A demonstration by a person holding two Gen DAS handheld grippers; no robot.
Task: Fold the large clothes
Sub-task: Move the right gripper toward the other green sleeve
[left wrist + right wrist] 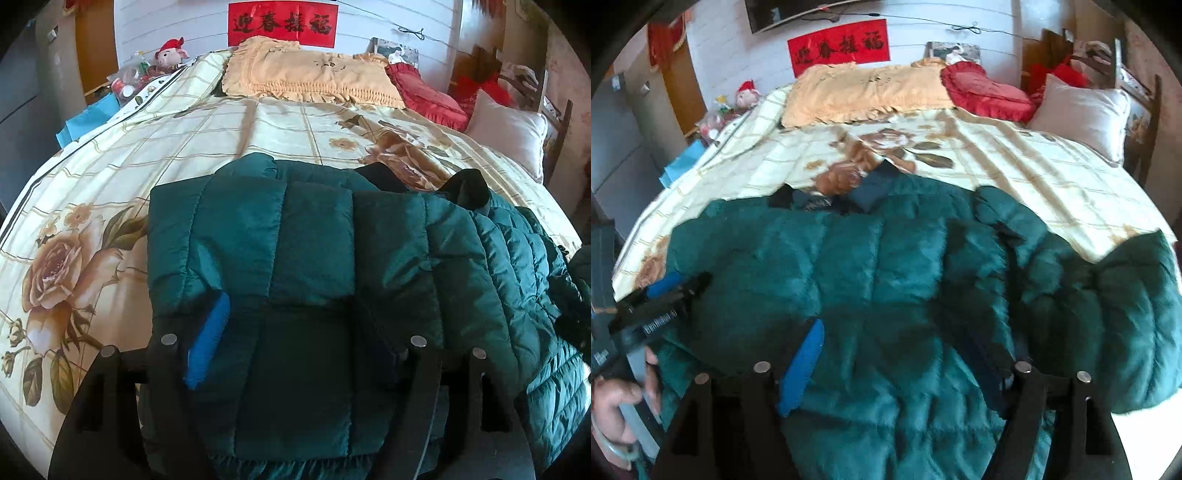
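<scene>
Now the teal quilted jacket (314, 251) lies spread on the floral bedspread (110, 173), below the yellow pillow (306, 74). Both the left gripper (295, 354) and right gripper (897, 369) hover over the jacket, jaws apart, gripping nothing.

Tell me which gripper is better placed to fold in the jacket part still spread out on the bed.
Probably the right gripper: the green jacket's unfolded part sprawls on its side. The left gripper hovers over the part already folded.

teal quilted jacket (314, 258), rose-print bedspread (110, 192)
</scene>
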